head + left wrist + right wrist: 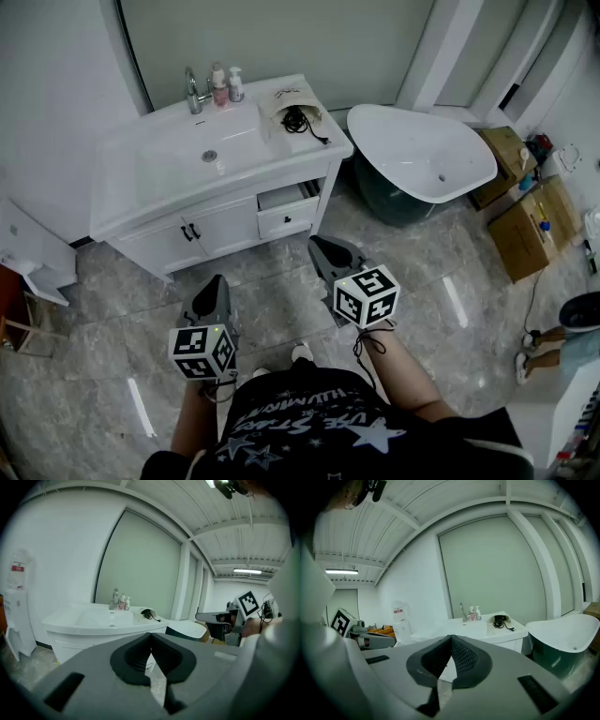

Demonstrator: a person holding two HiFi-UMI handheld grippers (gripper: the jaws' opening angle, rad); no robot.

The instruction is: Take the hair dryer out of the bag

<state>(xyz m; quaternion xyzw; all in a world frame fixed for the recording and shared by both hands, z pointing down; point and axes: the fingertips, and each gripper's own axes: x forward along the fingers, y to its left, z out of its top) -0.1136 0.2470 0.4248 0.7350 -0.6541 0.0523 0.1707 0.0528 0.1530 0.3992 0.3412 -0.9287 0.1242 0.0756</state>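
1. At 12 o'clock in the head view, the bag lies on the right end of the vanity surface. The black hair dryer shows at its near end, with a cord trailing toward the surface edge. Whether the dryer sits inside the bag or only on it cannot be told from this range.
2. Left gripper: jaws pressed together, nothing between them. Right gripper: jaws pressed together, nothing between them. Both hang over the floor, well apart from the bag.
3. Step in hand, as judged: approach. No part of the extraction has begun.
4. To do it well:
   - Close on the vanity squarely and spread both jaws before contact.
   - Pin the bag with 1 gripper and pinch the dryer body, not the cord, with the other.
   - Draw the dryer out along the bag's opening so that the cord does not snag.
5. Surface: a sink basin sits at 9 o'clock from the bag. A faucet and 2 bottles stand at its rear. Below the bag, 1 drawer stands partly open.
6. Room: a white bathtub stands at 1 o'clock and cardboard boxes at 3 o'clock. The floor is glossy stone.
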